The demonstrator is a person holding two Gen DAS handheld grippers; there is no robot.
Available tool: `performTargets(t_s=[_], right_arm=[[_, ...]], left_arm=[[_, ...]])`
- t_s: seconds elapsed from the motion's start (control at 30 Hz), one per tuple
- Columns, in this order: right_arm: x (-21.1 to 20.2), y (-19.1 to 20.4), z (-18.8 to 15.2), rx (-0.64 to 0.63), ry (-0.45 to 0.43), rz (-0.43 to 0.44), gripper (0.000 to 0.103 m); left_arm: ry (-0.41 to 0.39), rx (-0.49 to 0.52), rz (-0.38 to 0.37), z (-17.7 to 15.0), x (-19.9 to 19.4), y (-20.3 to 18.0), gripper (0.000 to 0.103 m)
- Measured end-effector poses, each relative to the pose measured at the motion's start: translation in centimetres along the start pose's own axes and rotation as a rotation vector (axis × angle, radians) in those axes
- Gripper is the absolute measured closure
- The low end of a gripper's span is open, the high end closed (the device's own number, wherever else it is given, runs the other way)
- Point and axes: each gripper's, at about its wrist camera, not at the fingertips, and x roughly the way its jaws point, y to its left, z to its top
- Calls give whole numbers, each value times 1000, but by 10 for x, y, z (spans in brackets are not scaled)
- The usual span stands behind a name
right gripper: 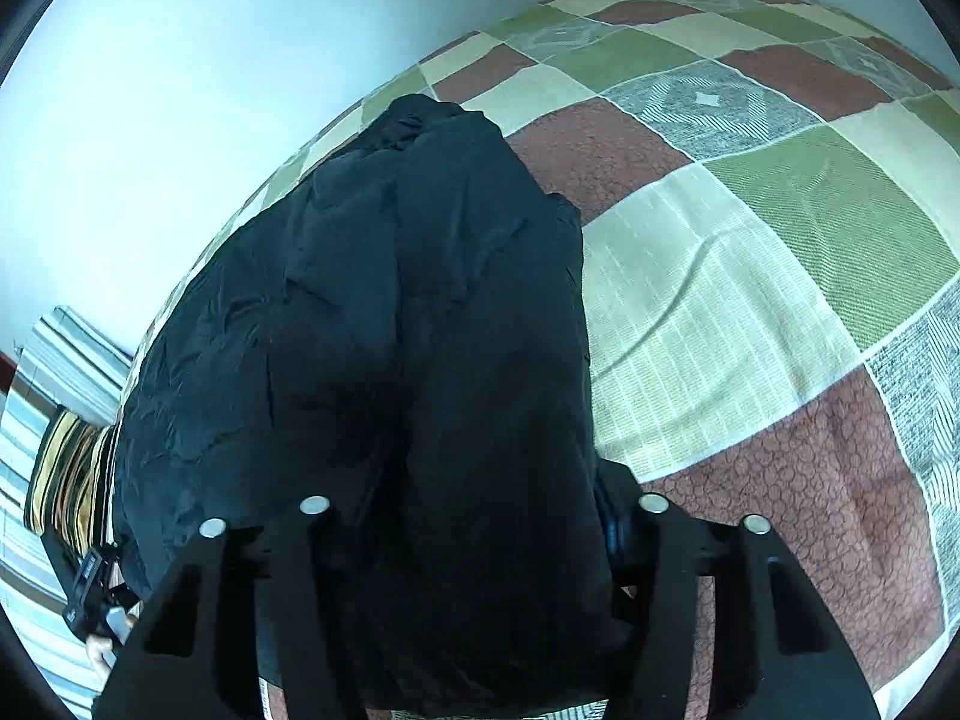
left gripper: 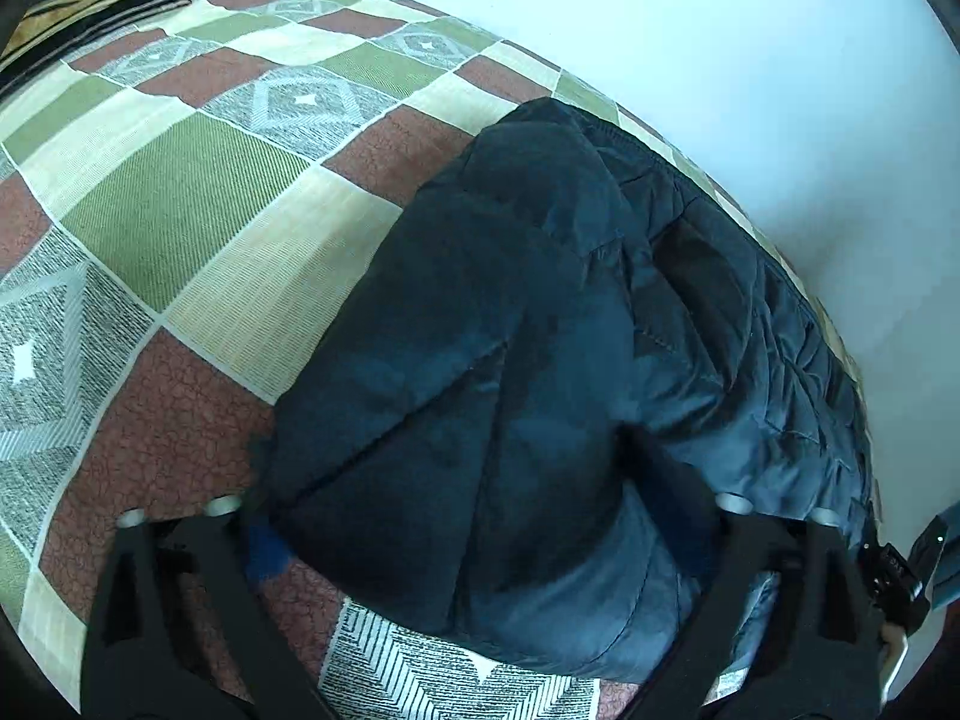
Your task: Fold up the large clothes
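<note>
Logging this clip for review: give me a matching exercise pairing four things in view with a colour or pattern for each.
Things:
1. puffer jacket
2. bedspread
3. wall
4. pillow

Descriptions:
A. plain white
B. dark navy, quilted
C. yellow and black stripes
D. green, cream and brown patchwork squares

Pairs: 1-B, 2-D, 3-A, 4-C

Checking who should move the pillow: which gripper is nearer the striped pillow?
Probably left. The left gripper straddles the dark jacket, with the striped pillow far ahead; the right gripper sees it off left.
</note>
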Motion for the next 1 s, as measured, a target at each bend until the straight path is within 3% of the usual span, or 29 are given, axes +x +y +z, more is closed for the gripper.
performTargets(t_s=[0.03, 0.1, 0.17, 0.3, 0.53, 1.0], right_arm=[[0, 1, 0, -1, -1, 3, 57], [-1, 1, -1, 8, -5, 14, 65], [-3, 3, -2, 9, -9, 24, 71], [-10, 11, -6, -12, -27, 21, 77], [-28, 25, -35, -45, -21, 74, 79], [-66, 58, -129, -117, 54, 158, 79]], left_arm=[[2, -7, -21, 0, 0, 0, 27], [9, -25, -62, 1, -1, 1, 47], [8, -18, -74, 2, -3, -1, 58], [-11, 9, -46, 2, -17, -11, 69], [-34, 9, -30, -8, -59, 4, 72], [-35, -76, -6, -61, -160, 97, 72]])
